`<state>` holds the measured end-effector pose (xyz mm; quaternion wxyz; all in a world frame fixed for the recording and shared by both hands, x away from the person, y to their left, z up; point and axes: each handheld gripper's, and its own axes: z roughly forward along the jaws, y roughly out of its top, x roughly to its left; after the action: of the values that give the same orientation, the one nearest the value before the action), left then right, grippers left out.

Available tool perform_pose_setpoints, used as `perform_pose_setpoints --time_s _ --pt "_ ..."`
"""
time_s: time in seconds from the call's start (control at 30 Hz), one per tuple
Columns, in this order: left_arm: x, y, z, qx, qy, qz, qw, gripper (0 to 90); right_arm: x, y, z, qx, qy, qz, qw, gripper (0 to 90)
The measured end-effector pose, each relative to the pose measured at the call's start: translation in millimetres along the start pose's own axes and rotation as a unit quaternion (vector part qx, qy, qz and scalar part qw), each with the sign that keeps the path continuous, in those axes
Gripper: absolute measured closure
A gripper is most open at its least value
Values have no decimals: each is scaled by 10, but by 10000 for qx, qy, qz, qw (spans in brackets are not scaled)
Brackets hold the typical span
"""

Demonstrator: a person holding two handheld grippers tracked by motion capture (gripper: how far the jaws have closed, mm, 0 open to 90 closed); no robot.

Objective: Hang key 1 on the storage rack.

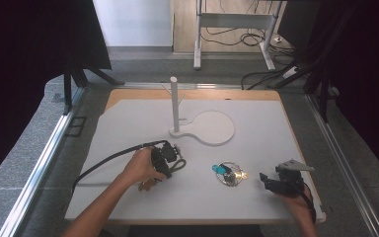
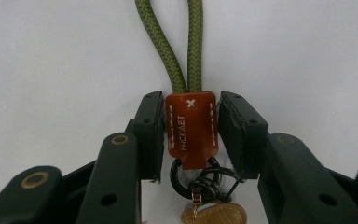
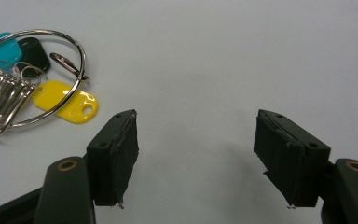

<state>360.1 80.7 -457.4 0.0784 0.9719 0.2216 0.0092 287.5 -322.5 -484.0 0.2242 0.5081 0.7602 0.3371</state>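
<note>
Left gripper [image 2: 191,128] jaws narrowly bracket the brown leather tab [image 2: 191,127] of the olive cord lanyard [image 2: 177,44], likely positioning to grip; right gripper [image 3: 196,156], jaws wide and empty, waits at four o'clock from the silver key ring [image 3: 37,77] on the white desk [image 1: 143,123].

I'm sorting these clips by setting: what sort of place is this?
Probably a lab or workshop set up for recording. A white work board lies on a table framed by aluminium rails, black curtains hang at both sides, and cables trail on the floor by a desk frame behind.
</note>
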Motion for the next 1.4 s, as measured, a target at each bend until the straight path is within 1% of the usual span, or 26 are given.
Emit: perform_pose_setpoints --time_s 0.13,0.17,0.23,0.4,0.5,0.6,0.67,0.73,0.8,0.83,0.9,0.93,0.97,1.0,1.13,1.17,1.37,1.4 --pt "-9 -7 -6 -20 -25 -11 10000 663 7 0 3 12 -19 -22 10000 304" --pt "-12 -9 -5 -25 -38 -50 10000 665 8 0 5 18 -27 -21 10000 304" --pt "-1 -8 -6 -25 -35 -39 10000 667 12 -1 11 32 -33 -20 10000 304" --pt "51 -54 -21 -152 -176 -129 9996 673 4 -6 12 53 -46 -14 10000 304" --pt "96 -111 -76 -289 -189 -216 9992 673 -11 -9 7 32 -63 1 10000 306" --pt "130 -174 -175 -574 -371 -260 9973 673 -20 -8 0 24 -76 14 10000 306" --pt "150 -224 -244 -713 -389 -302 9962 673 -18 -7 -3 17 -73 21 10000 307" --pt "181 -281 -316 -877 -467 -349 9944 673 -16 -5 -5 11 -63 24 10000 307" --pt "196 -324 -383 -981 -437 -350 9936 673 -12 -6 -5 7 -60 15 10000 306" --pt "206 -354 -434 -1121 -483 -385 9918 673 -12 -6 -5 9 -59 11 10000 306" --pt "230 -402 -524 -1304 -580 -410 9889 673 -13 -6 -7 8 -64 12 10000 306" --pt "248 -426 -573 -1348 -593 -395 9883 673 -14 -7 -7 -4 -78 24 10000 306" --pt "266 -452 -617 -1417 -612 -403 9872 673 -17 -6 -11 6 -71 35 10000 307" --pt "279 -476 -654 -1531 -645 -459 9850 673 -20 -7 -13 2 -77 41 10000 306" --pt "337 -569 -800 -1801 -729 -540 9795 673 -31 -9 -20 -10 -87 52 9999 307" --pt "357 -592 -831 -1831 -724 -508 9791 673 -30 -10 -20 -19 -96 61 9999 307" --pt "416 -670 -965 -2072 -751 -547 9739 673 -31 -10 -19 -21 -95 60 9999 307" --pt "422 -676 -982 -2090 -749 -559 9734 673 -32 -10 -20 -16 -90 60 9999 307"
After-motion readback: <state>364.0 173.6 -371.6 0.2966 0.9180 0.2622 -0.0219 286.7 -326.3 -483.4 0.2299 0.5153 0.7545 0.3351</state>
